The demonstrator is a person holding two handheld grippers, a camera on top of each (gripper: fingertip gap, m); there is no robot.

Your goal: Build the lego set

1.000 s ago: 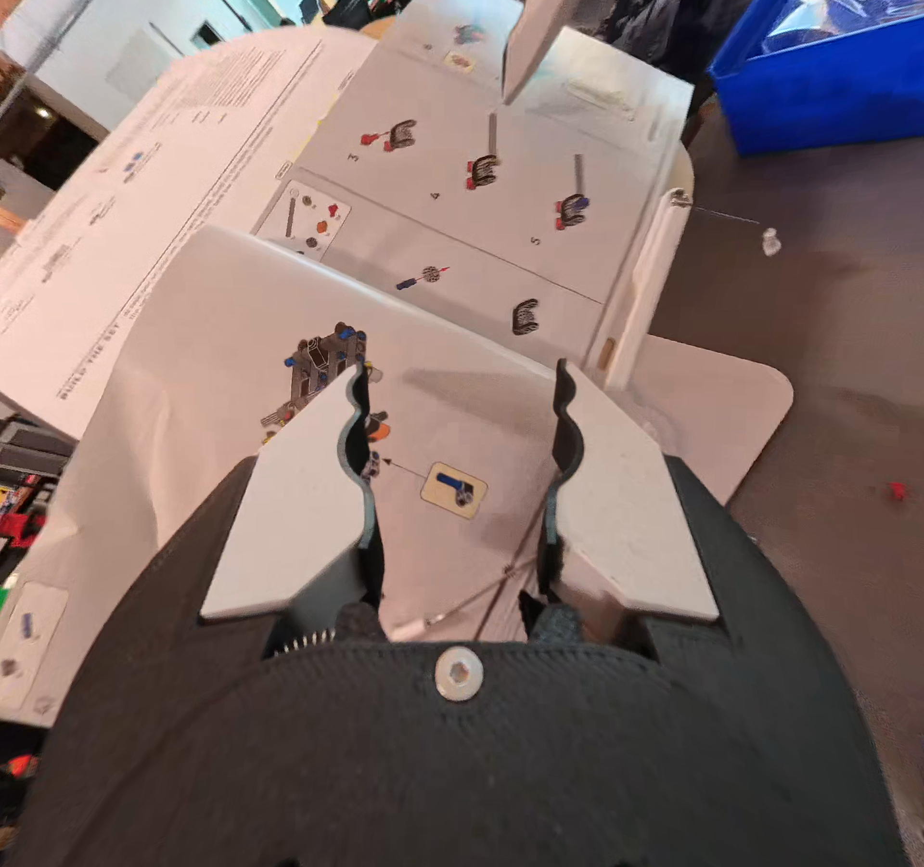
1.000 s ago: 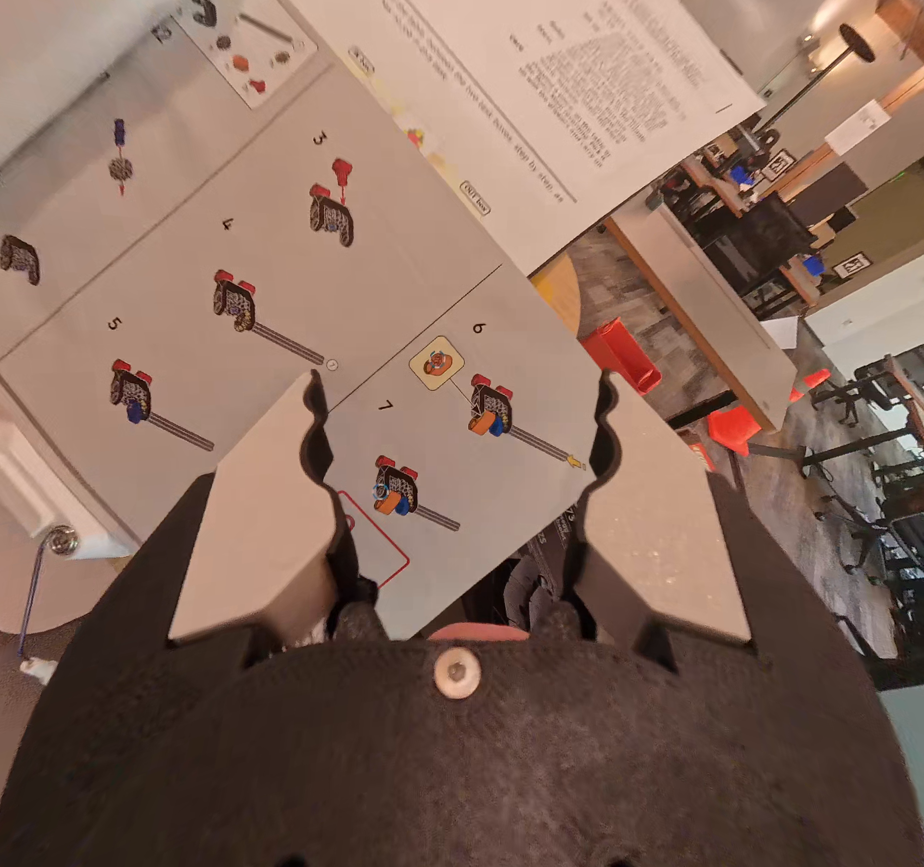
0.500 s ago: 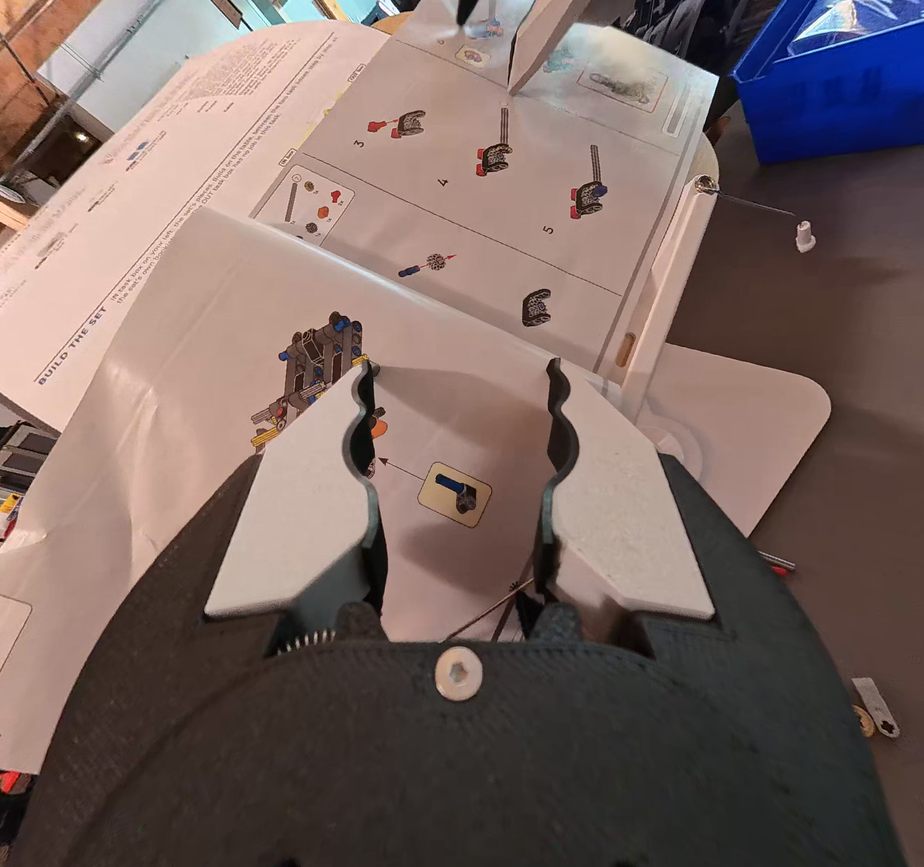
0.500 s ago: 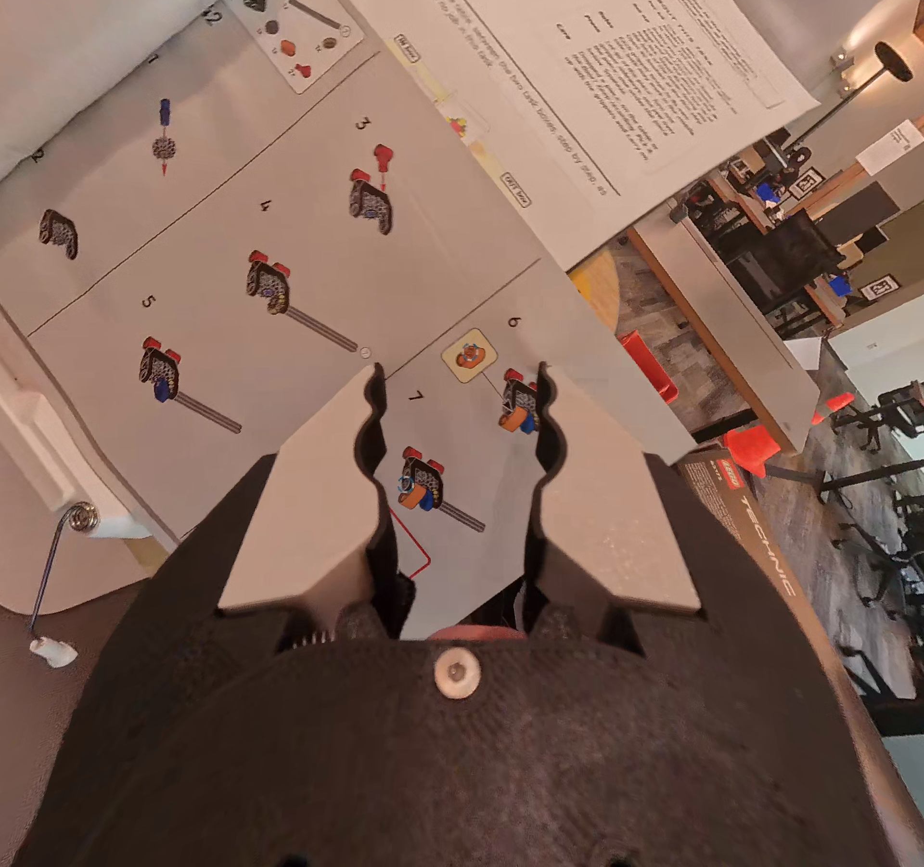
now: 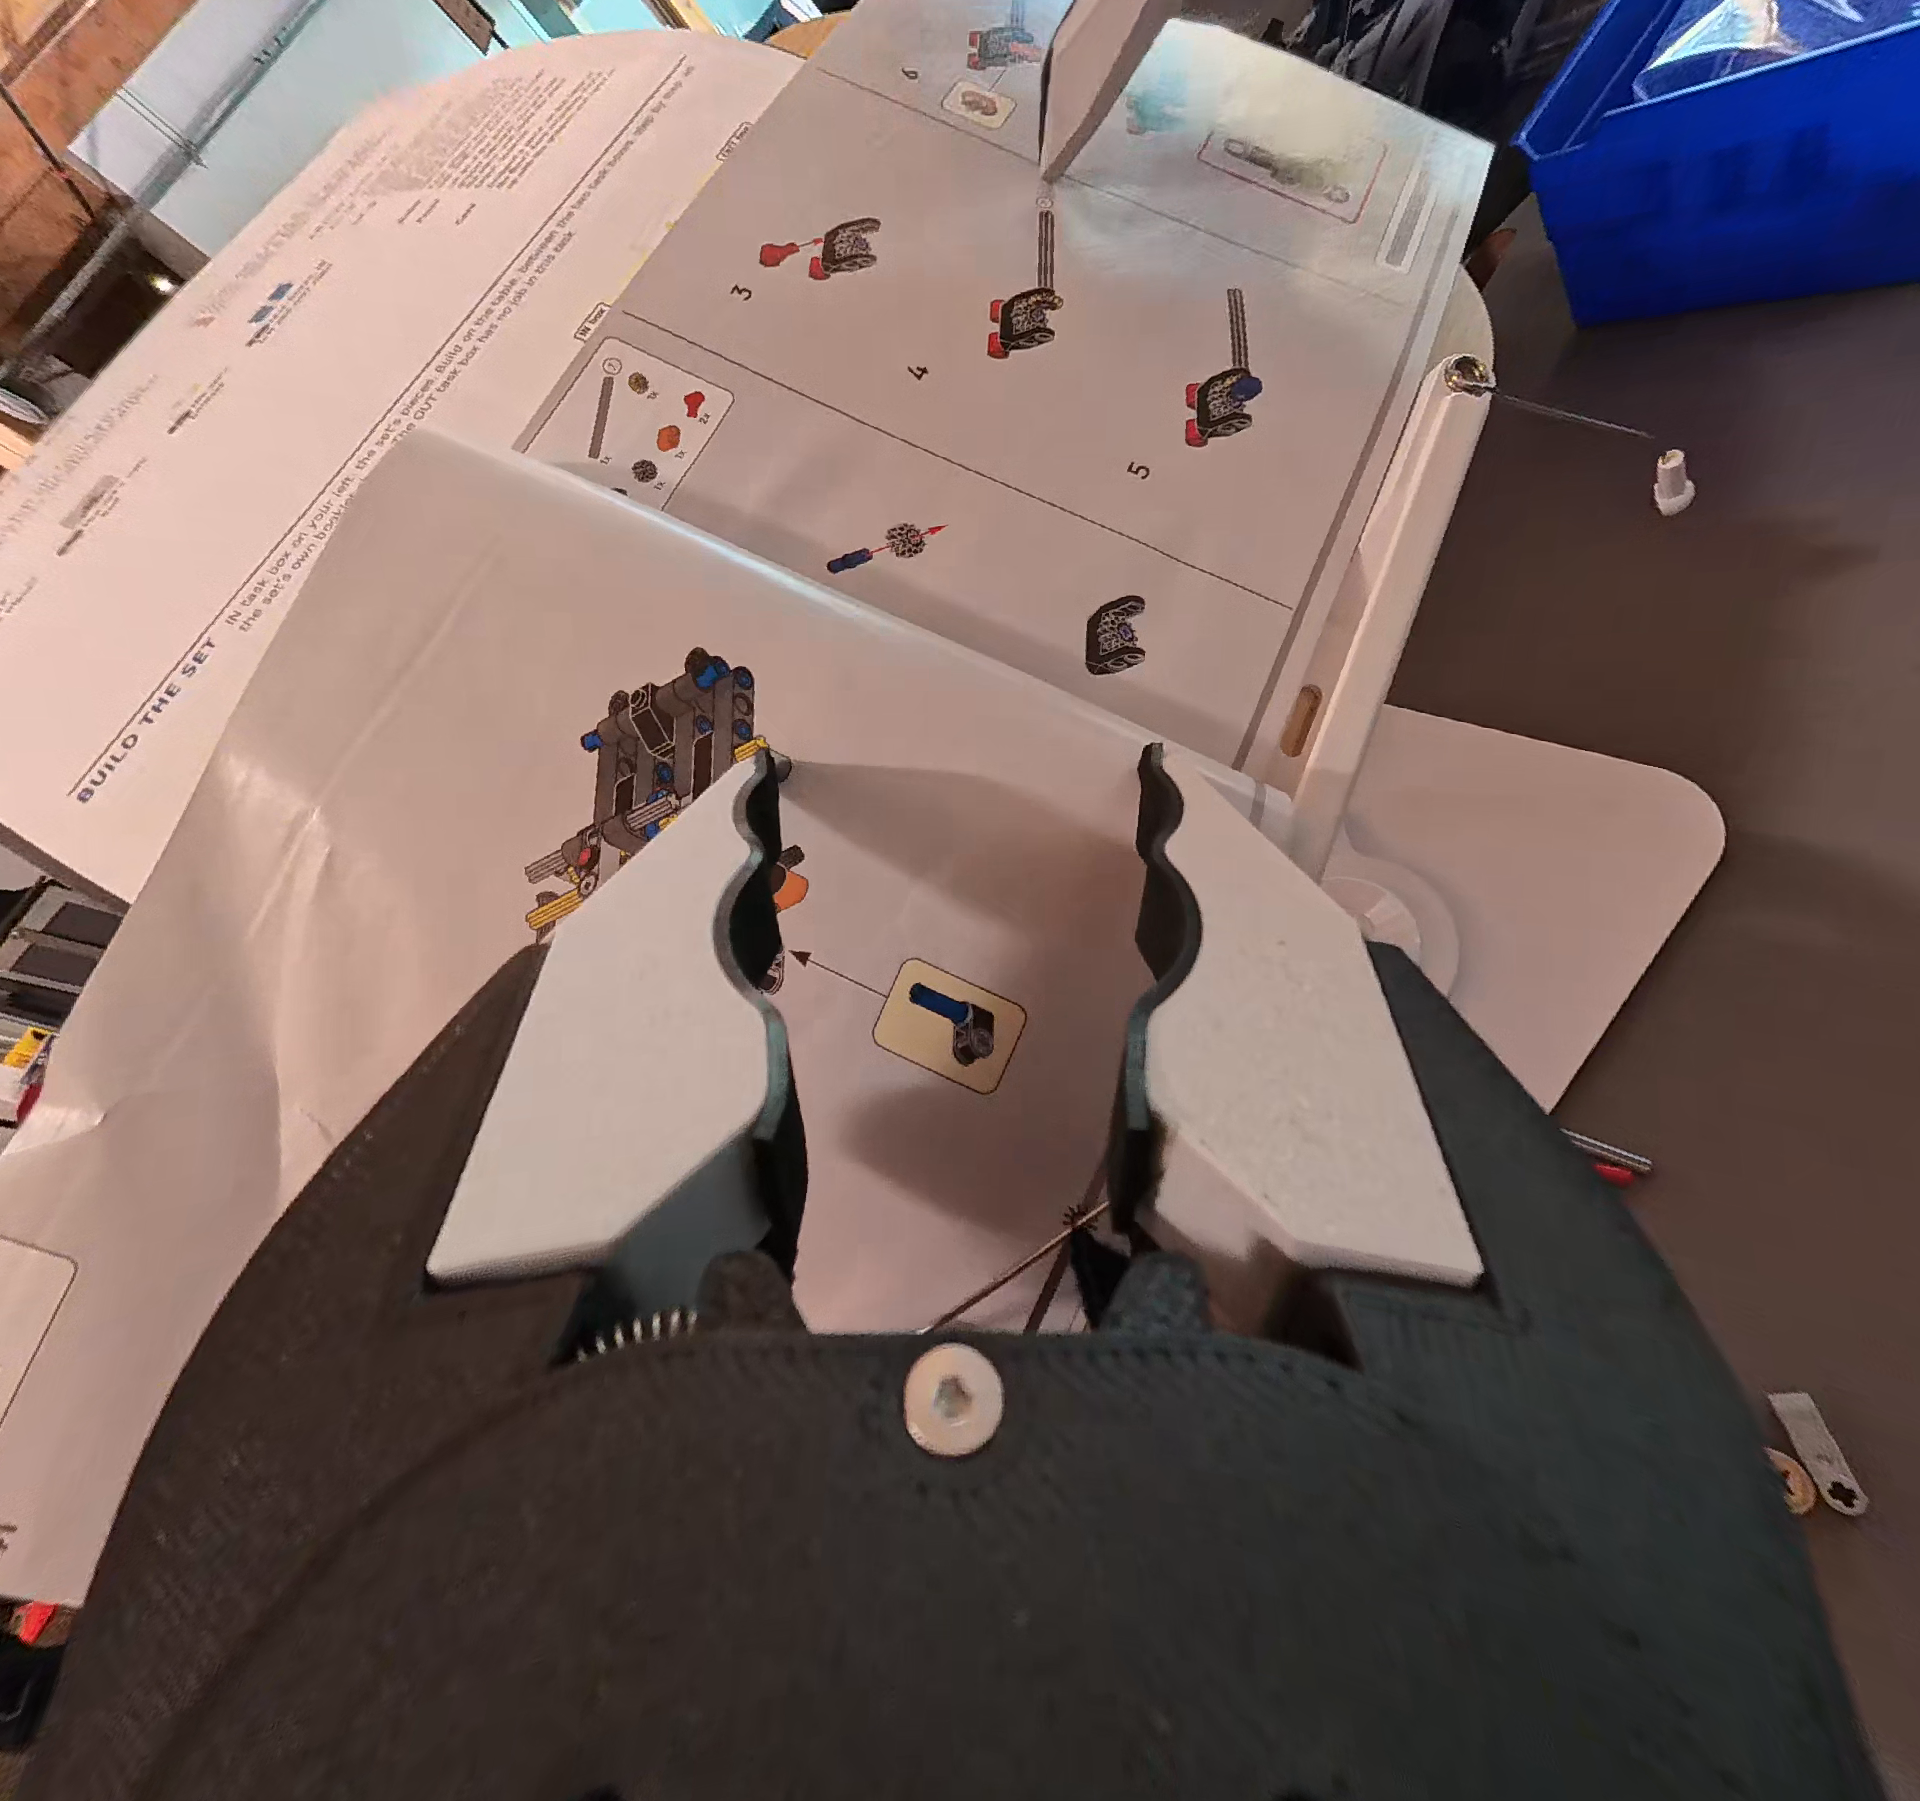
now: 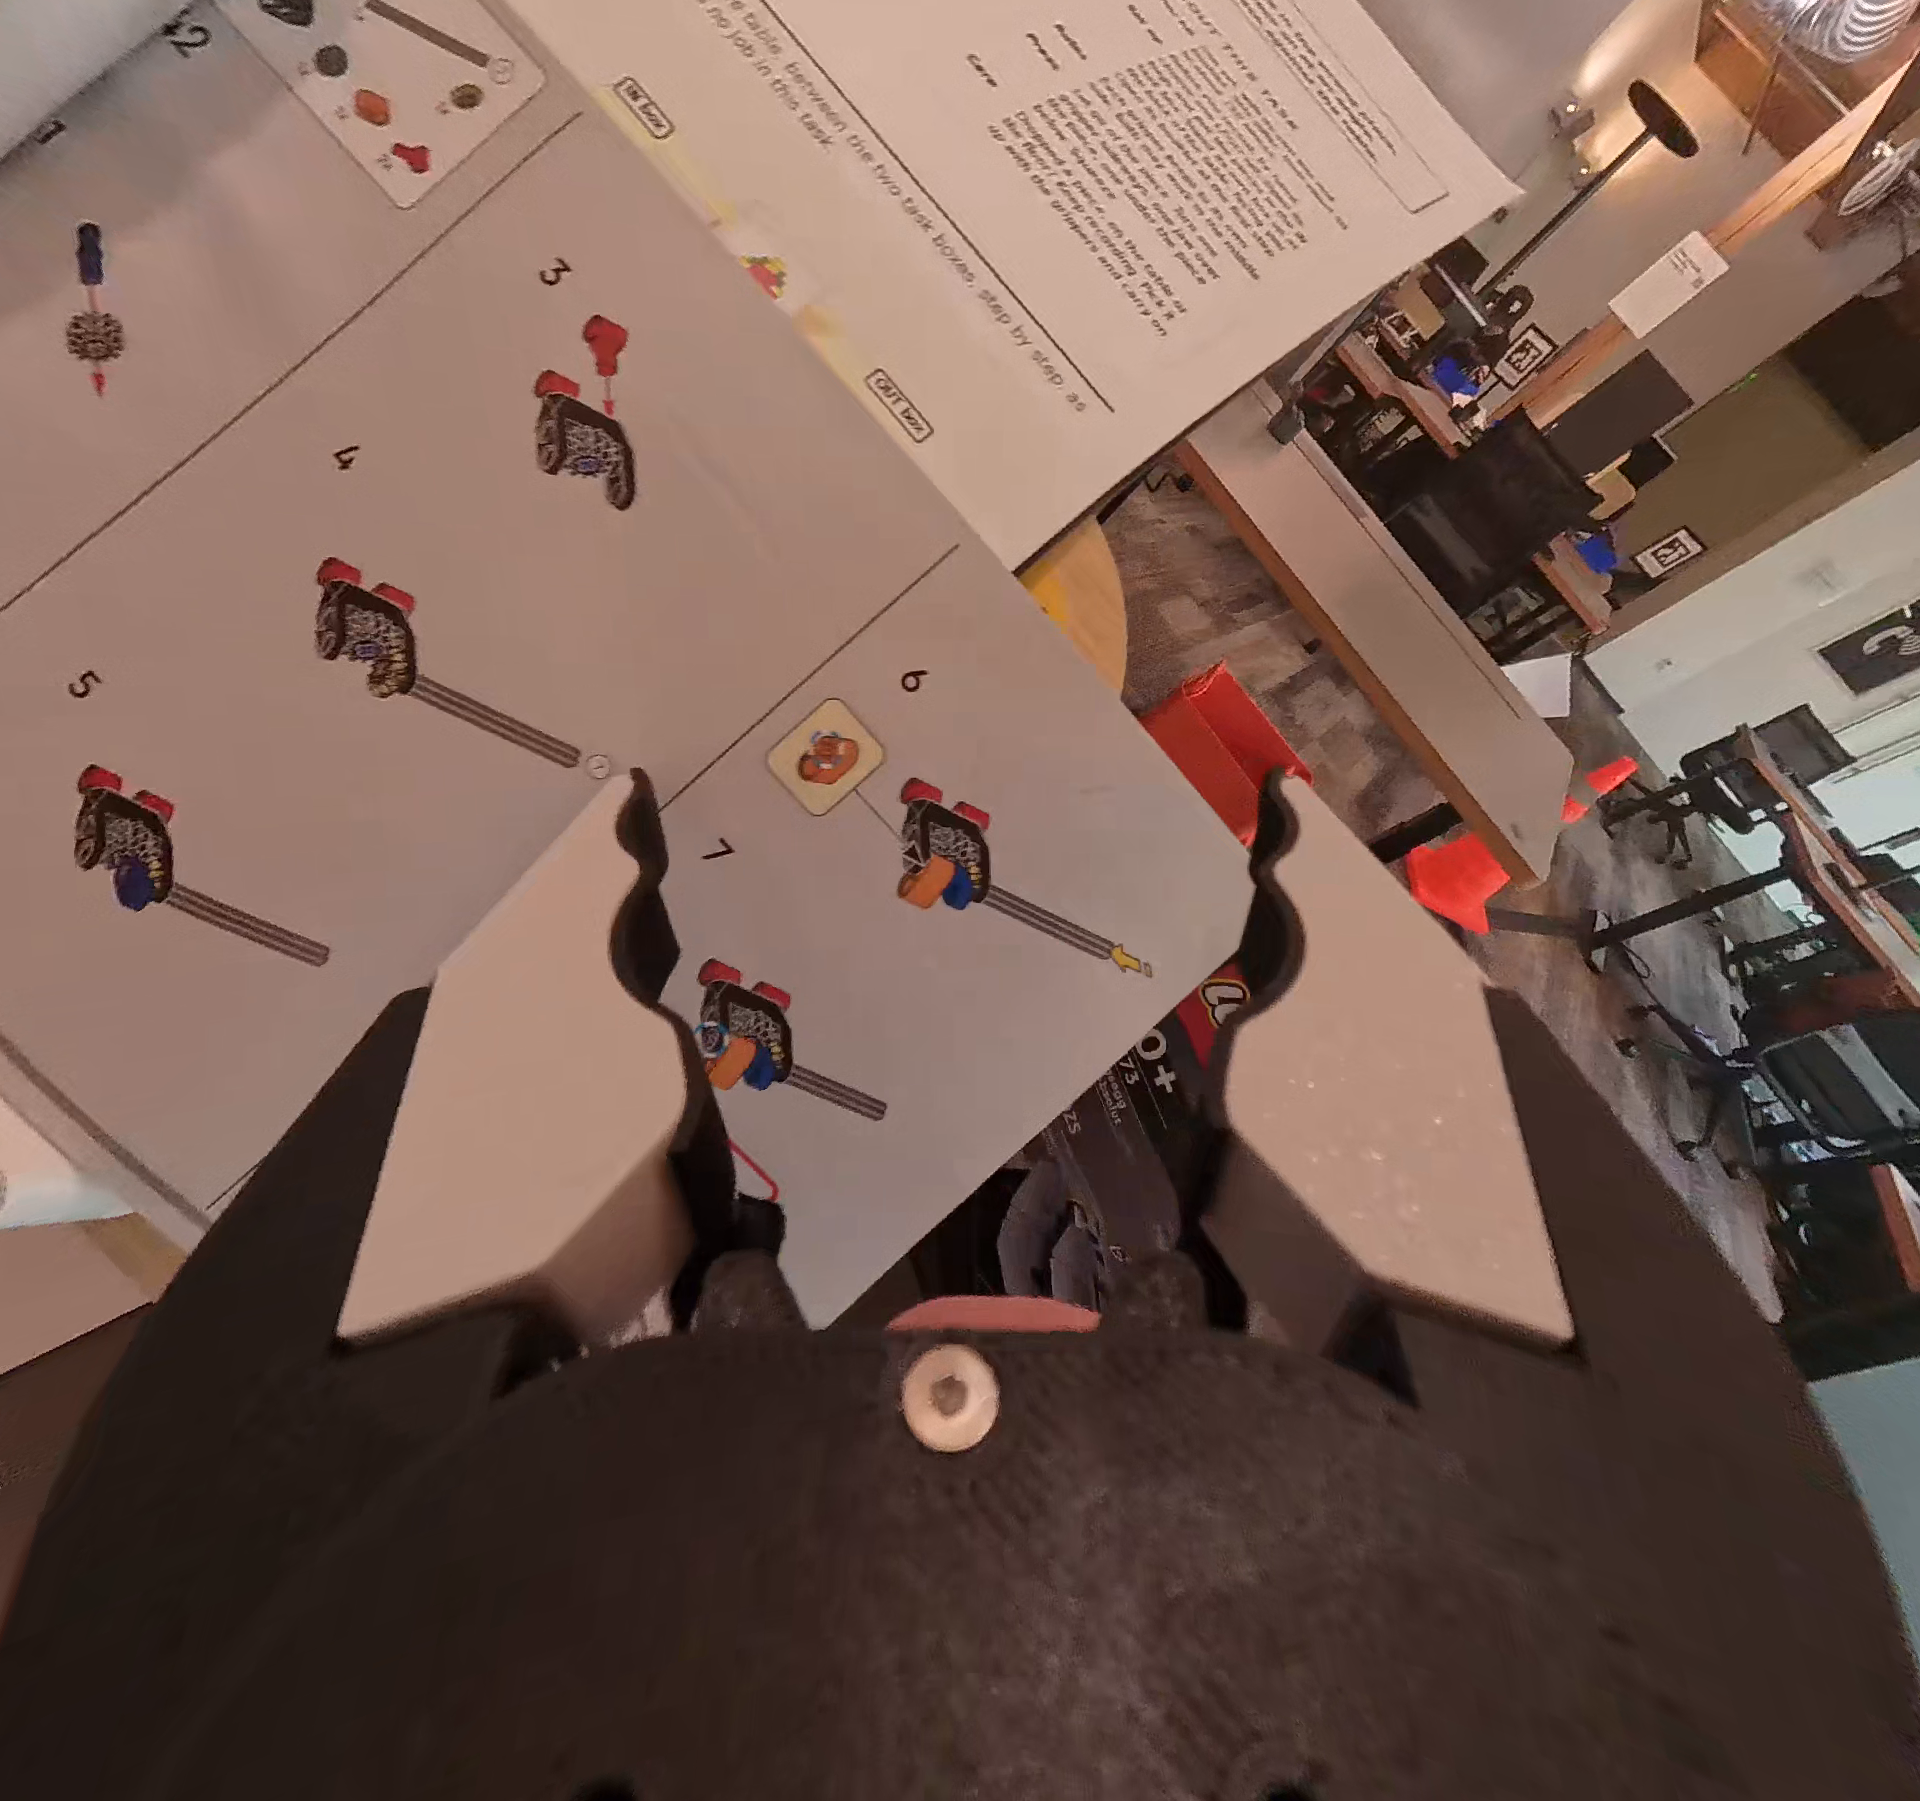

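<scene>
Two glossy paper things dominate both views: a large white printed instruction sheet (image 5: 343, 317) at the back, and in front of it the open, thin-paged LEGO building booklet (image 6: 436, 546), propped on a white plastic book stand (image 5: 1382, 546) that rests on the dark grey bench (image 5: 1714, 816). A deep blue plastic bin (image 5: 1745, 130) stands at the bench's far right corner. The booklet will handle as light, limp and slick; its near page (image 5: 499, 816) already curls up off the stand, so I judge a page is best pinched at its free corner or outer edge, gently, since hard squeezing or pulling could crease or tear it. The left tool (image 5: 961, 930) hovers over that curled page, its grey fingers parted to a moderate gap and holding nothing. The right tool (image 6: 956, 930) is spread wide and also empty, its fingers framing the lower corner of the right-hand page, one fingertip (image 5: 1081, 120) close against the paper; whether it touches I cannot tell. No loose bricks show clearly; only a small red bit (image 5: 1610, 1172) and flat metal scraps (image 5: 1813, 1452) lie on the bench at right, too small to identify.
</scene>
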